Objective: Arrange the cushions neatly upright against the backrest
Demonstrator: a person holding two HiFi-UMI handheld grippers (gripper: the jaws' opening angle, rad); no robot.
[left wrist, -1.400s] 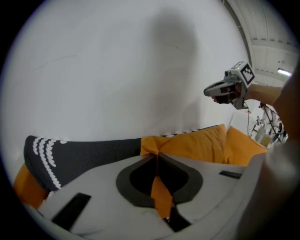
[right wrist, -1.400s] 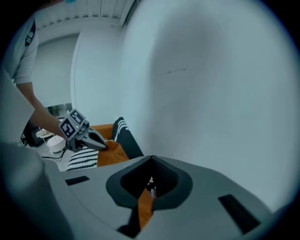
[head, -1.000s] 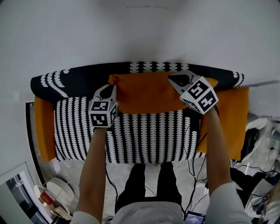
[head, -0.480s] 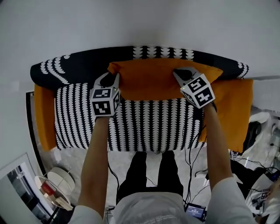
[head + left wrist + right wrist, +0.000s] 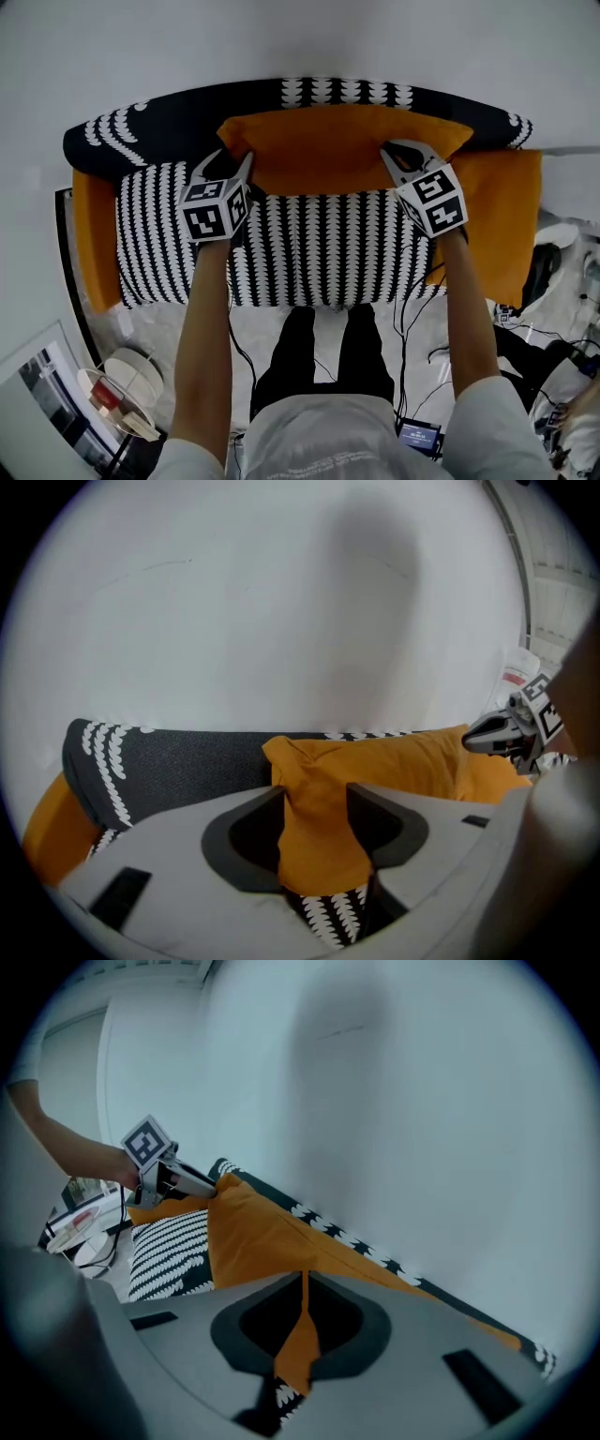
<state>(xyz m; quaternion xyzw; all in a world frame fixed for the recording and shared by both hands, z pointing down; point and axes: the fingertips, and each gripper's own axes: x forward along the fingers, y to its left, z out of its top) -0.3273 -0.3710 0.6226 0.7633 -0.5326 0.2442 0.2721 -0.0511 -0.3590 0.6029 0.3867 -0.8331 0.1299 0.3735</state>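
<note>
The orange cushion [image 5: 342,145] leans against the middle of the dark patterned backrest [image 5: 169,141], its lower edge on the striped seat [image 5: 309,253] just in front of the backrest. The left gripper [image 5: 315,808] is at the cushion's left corner. Its jaws have just been opening and stand spread, with the corner's bunched fabric between them. The right gripper [image 5: 302,1316] pinches a thin fold at the cushion's right corner, jaws pressed together on it.
</note>
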